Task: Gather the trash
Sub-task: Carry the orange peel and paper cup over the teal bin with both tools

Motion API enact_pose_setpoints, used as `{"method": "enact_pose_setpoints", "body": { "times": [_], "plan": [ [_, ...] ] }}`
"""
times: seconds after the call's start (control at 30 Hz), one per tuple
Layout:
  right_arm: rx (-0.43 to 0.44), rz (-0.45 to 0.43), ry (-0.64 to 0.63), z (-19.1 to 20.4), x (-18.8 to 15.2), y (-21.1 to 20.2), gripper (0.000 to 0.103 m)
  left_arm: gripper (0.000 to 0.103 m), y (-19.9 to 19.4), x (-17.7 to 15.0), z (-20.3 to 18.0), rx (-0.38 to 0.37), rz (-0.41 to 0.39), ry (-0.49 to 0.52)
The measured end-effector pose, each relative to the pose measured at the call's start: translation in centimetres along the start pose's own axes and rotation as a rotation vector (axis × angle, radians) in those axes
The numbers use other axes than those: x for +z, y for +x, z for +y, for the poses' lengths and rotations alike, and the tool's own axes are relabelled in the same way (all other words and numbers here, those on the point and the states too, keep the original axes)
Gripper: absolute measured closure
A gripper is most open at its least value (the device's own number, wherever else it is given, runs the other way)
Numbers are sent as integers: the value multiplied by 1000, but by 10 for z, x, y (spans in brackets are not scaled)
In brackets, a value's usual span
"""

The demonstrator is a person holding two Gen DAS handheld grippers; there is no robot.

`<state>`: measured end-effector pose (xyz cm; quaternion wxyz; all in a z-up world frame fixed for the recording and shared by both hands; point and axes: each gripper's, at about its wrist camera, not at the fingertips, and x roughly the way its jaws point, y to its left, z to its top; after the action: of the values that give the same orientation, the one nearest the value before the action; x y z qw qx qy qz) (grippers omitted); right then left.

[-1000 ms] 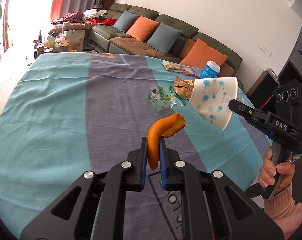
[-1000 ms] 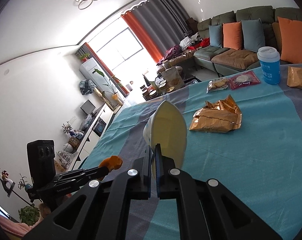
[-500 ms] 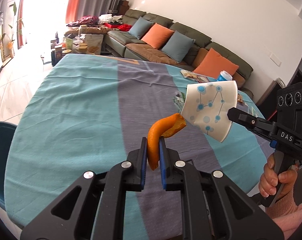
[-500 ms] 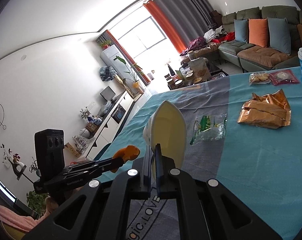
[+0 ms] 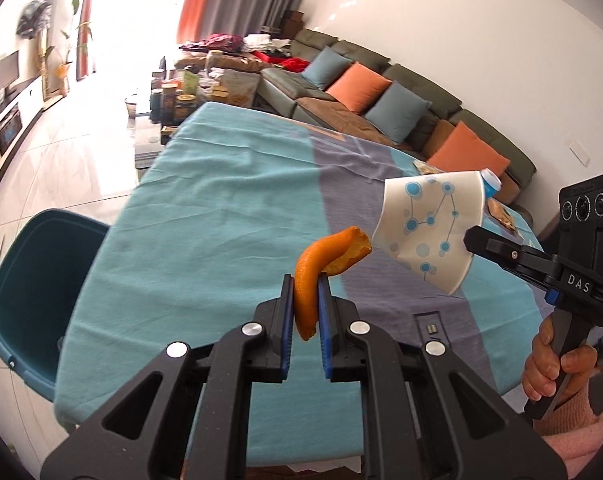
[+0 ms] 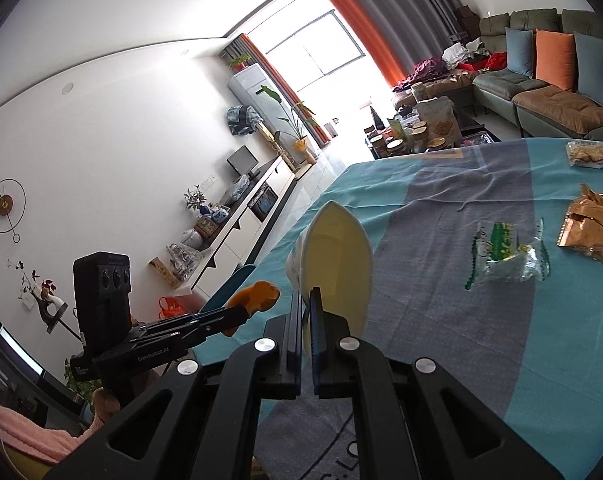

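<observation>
- Left wrist view: the left gripper (image 5: pixel 306 300) is held above the table (image 5: pixel 221 216), clamped on a peel (image 5: pixel 313 276); a bin (image 5: pixel 29 288) stands beside the table.
- Right wrist view: the right gripper (image 6: pixel 307 320) is clamped on a squashed cup (image 6: pixel 337 256), raised over the table.

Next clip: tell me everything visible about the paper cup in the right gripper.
The paper cup is white outside with blue dots joined by thin lines, pale yellow inside. It looks like thin coated paper, squashed flat so its mouth is a narrow pointed oval. The right gripper is shut on its wall near the rim and holds it tilted in the air above the tablecloth, touching nothing else. The orange peel in the left gripper sits close beside it, apart. It looks empty.
</observation>
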<state>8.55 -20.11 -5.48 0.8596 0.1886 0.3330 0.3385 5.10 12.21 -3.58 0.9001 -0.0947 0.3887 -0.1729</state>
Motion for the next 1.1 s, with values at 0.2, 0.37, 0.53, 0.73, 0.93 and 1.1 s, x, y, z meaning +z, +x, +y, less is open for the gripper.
{"method": "enact_pose_setpoints", "body": {
  "times": [0.2,0.37,0.53,0.73,0.93,1.1],
  "plan": [
    [35,37,-24,15,4,24,100,91,-18,-2,27,45,-24,-52],
    [66,68,-40,26,6,44,100,91,-31,-4,45,72,-43,-84],
    [92,102,-59,38,7,61,100,91,-41,-5,62,104,-58,-116],
    [126,142,-94,58,10,82,100,91,-52,-6,79,151,-81,-148],
    [161,179,-122,75,17,110,100,91,-66,-6,108,214,-109,-199],
    [185,205,-142,91,20,132,100,91,-77,-7,132,264,-128,-241]
  ]
}}
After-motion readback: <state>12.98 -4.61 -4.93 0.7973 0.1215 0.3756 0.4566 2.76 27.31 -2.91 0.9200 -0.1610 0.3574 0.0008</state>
